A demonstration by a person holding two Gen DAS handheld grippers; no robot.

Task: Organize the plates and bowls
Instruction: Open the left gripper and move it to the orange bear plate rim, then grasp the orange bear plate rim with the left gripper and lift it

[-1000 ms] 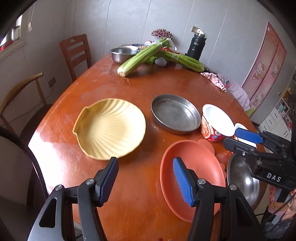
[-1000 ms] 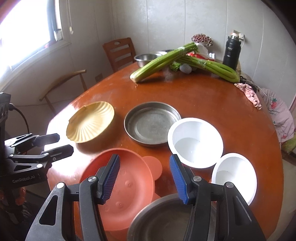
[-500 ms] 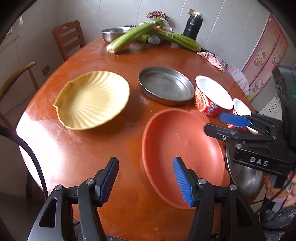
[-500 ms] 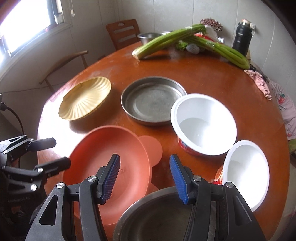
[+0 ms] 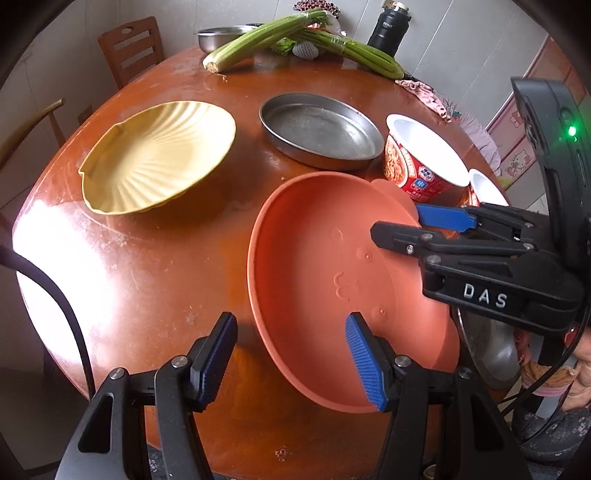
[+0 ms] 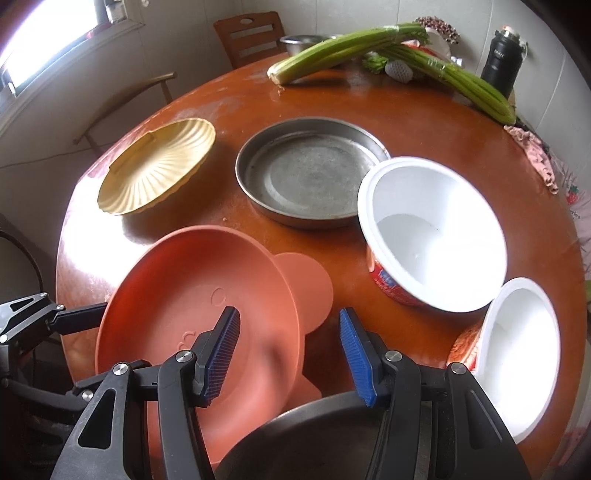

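An orange plate [image 5: 325,266] [image 6: 192,295] lies near the front edge of the round wooden table [image 5: 147,258]. My left gripper [image 5: 291,358] is open, its fingers straddling the plate's near-left rim. My right gripper [image 6: 290,350] is open over the plate's right side by its ear tab. A yellow shell plate [image 5: 155,151] [image 6: 159,166], a steel pan [image 5: 321,129] [image 6: 310,170], two white-and-red paper bowls [image 6: 432,232] [image 6: 517,350] and a steel bowl [image 6: 317,443] lie around it.
Celery stalks [image 6: 354,48], a small steel bowl [image 5: 218,35], a black flask [image 6: 502,59] and a pink cloth [image 6: 535,151] sit at the table's far side. Wooden chairs [image 5: 129,48] stand at the left and back.
Both grippers have moved lower and closer to the orange plate, which now fills more of both views. Both stay open. The plates and bowls have not moved.
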